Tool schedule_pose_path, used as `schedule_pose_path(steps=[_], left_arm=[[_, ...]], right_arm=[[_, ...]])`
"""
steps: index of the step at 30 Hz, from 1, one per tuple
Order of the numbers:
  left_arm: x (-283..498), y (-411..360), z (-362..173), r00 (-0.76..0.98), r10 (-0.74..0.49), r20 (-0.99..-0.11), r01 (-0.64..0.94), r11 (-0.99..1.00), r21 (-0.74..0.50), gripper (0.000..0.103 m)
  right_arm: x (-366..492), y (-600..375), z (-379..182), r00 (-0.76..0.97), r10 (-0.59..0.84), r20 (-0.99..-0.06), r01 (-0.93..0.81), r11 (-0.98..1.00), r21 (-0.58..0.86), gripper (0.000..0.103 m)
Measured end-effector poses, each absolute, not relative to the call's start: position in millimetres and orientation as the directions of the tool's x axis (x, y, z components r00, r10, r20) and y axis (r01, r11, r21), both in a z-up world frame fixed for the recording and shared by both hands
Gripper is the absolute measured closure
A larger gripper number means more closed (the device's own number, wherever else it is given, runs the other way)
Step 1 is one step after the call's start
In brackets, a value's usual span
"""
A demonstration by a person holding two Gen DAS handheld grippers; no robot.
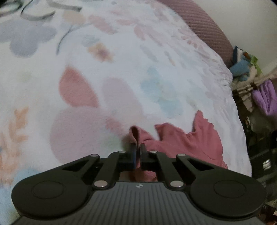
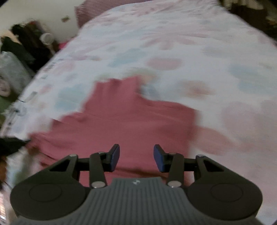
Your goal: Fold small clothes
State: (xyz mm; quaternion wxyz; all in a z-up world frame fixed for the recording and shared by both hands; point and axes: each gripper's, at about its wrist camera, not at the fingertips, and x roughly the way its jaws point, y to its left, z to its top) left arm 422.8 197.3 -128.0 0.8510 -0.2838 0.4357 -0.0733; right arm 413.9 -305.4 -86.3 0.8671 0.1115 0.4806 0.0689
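A small pink garment (image 1: pixel 187 142) lies on a floral bedspread (image 1: pixel 121 69) near the bed's right edge. My left gripper (image 1: pixel 138 152) is shut on a raised fold of the pink garment, pinched between its fingers. In the right wrist view the same pink garment (image 2: pixel 124 119) lies spread flat under my right gripper (image 2: pixel 136 155), which is open with nothing between its blue pads (image 2: pixel 115 155). The view is blurred.
A mauve pillow or headboard cushion (image 1: pixel 204 26) sits at the head of the bed. Cluttered clothes and bags (image 1: pixel 259 90) stand beside the bed on one side, and dark bags and items (image 2: pixel 20 52) on the other. Grey straps (image 1: pixel 43 13) lie at the far left.
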Motion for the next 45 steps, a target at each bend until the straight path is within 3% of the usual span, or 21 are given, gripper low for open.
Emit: schedule_pose_path(steps=[4, 8, 13, 14, 15, 16, 17, 22, 29, 34, 37, 39, 41, 45], left_arm=[[430.8, 182.2, -87.2, 0.64, -0.336, -0.691, -0.014, 0.894, -0.447, 0.1], [444.0, 165.1, -52.2, 0.612, -0.235, -0.755, 0.077, 0.968, -0.239, 0.1], [458.2, 169.1, -88.1, 0.48, -0.105, -0.871, 0.026, 0.994, -0.106, 0.095], [457.5, 171.6, -96.9, 0.47, -0.1, -0.877, 0.0, 0.994, -0.113, 0.089], [454.8, 176.6, -103.4, 0.474, -0.109, -0.874, -0.03, 0.99, -0.139, 0.085], [451.4, 183.4, -108.2, 0.482, -0.125, -0.867, -0.063, 0.982, -0.177, 0.076], [446.3, 192.0, -110.9, 0.491, -0.146, -0.859, -0.099, 0.97, -0.222, 0.072], [424.3, 208.3, -113.0, 0.513, -0.258, -0.819, -0.137, 0.917, -0.375, 0.054], [411.3, 215.4, -121.3, 0.527, -0.308, -0.792, -0.157, 0.881, -0.447, 0.044], [423.8, 226.6, -125.3, 0.565, -0.332, -0.756, -0.209, 0.828, -0.52, 0.044], [437.6, 223.1, -132.4, 0.574, -0.315, -0.756, -0.214, 0.834, -0.509, 0.044], [441.8, 218.3, -137.7, 0.567, -0.317, -0.761, -0.208, 0.839, -0.504, 0.058], [440.8, 210.3, -135.9, 0.576, -0.29, -0.765, -0.181, 0.867, -0.464, 0.096], [432.5, 191.7, -110.1, 0.615, -0.278, -0.738, -0.101, 0.9, -0.423, 0.1]], right_arm=[[380.9, -347.2, -106.1, 0.494, 0.12, -0.861, 0.029, 0.988, 0.154, 0.065], [370.4, -352.8, -122.7, 0.488, 0.112, -0.866, -0.006, 0.992, 0.125, 0.07], [380.8, -328.6, -137.5, 0.496, 0.119, -0.86, -0.089, 0.992, 0.086, 0.07], [383.7, -324.6, -140.5, 0.501, 0.101, -0.86, -0.097, 0.993, 0.06, 0.07], [386.5, -321.5, -143.9, 0.509, 0.075, -0.858, -0.104, 0.994, 0.025, 0.077], [388.2, -319.1, -147.2, 0.51, 0.066, -0.858, -0.107, 0.994, 0.012, 0.095], [389.7, -320.0, -149.1, 0.502, 0.073, -0.862, -0.11, 0.994, 0.021, 0.099], [382.1, -333.0, -144.8, 0.518, 0.097, -0.85, -0.104, 0.993, 0.05, 0.101], [383.1, -341.2, -161.1, 0.468, 0.115, -0.876, -0.051, 0.993, 0.103, 0.102], [375.7, -340.5, -138.9, 0.496, 0.141, -0.857, -0.045, 0.99, 0.137, 0.093], [366.9, -341.1, -124.8, 0.52, 0.142, -0.843, -0.05, 0.99, 0.135, 0.084], [362.9, -340.9, -117.9, 0.534, 0.138, -0.834, -0.052, 0.99, 0.13, 0.083], [359.5, -341.7, -114.2, 0.542, 0.125, -0.831, -0.056, 0.992, 0.113, 0.082], [358.3, -342.9, -113.7, 0.548, 0.111, -0.829, -0.052, 0.994, 0.098, 0.081]])
